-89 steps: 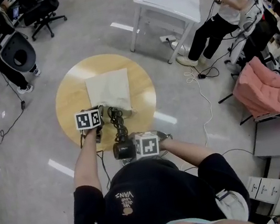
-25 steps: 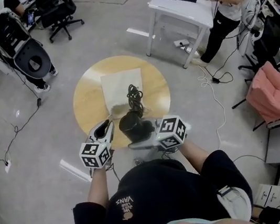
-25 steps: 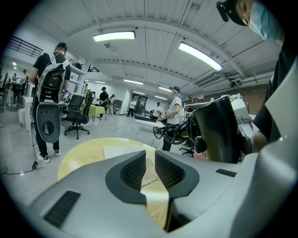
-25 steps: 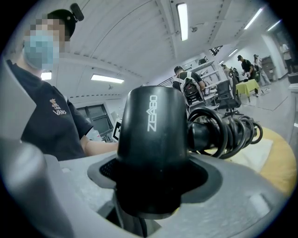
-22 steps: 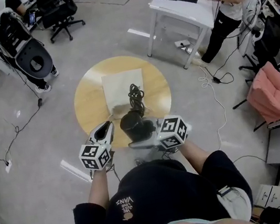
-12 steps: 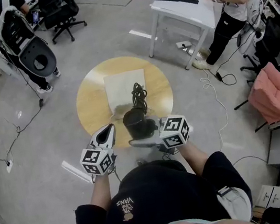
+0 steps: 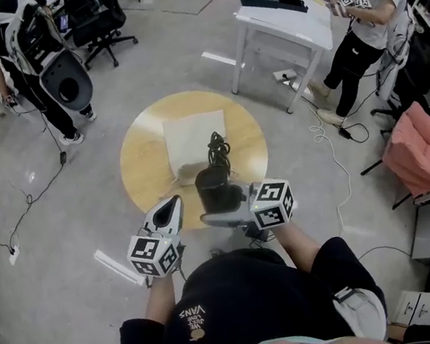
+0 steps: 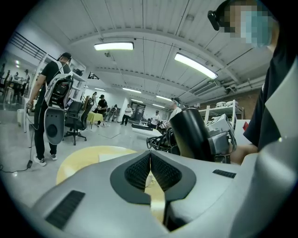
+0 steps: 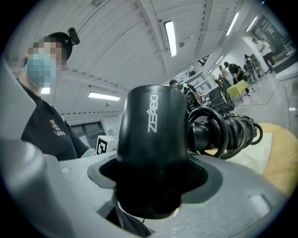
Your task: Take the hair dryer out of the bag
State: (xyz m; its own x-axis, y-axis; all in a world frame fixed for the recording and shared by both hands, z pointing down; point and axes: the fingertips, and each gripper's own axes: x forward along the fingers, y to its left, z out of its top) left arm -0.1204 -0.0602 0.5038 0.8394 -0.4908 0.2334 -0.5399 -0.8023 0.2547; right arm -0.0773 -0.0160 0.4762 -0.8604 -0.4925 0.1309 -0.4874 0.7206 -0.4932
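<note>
Right gripper view: a black, barrel-shaped plastic hair dryer stands upright between the jaws of my right gripper, which clamp firmly on its lower body. Its black coiled cord is bunched against the barrel. I judge the removal essentially done. In the head view the dryer is wholly outside the flat cream cloth bag, which lies just beyond it on the round pale wooden table. What remains, I think, is setting the dryer down. My left gripper hovers beside the dryer, apart from it. Its jaws have just been closing and now nearly meet, with nothing between them.
</note>
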